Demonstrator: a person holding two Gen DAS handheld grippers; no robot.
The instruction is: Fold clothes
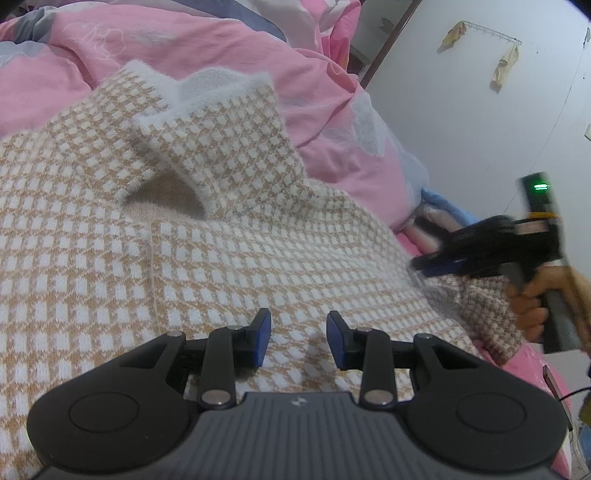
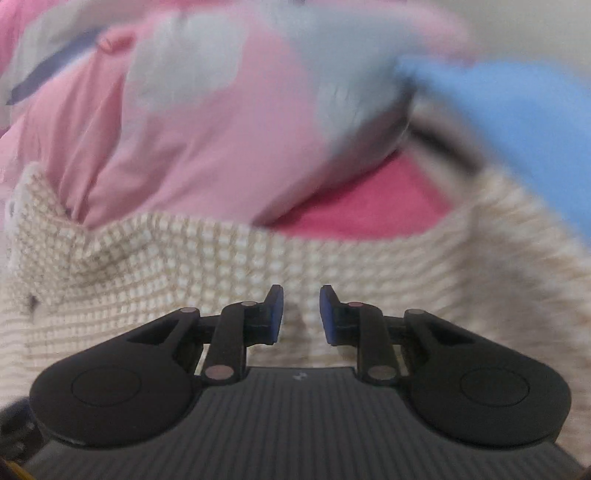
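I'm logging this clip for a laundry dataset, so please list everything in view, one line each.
sweater: one, tan and white check with fuzzy white trim, spread over the bed, one sleeve folded across its top
duvet: one, pink with grey and white print, bunched behind the sweater
blue cloth: one, at the bed edge by the wall
hook rail: one, white, on the wall, two yellowish cloths hanging
left gripper: black with blue pads, open over the sweater
right gripper: black with blue pads, open over the sweater's edge
hand: one, gripping the right gripper's handle
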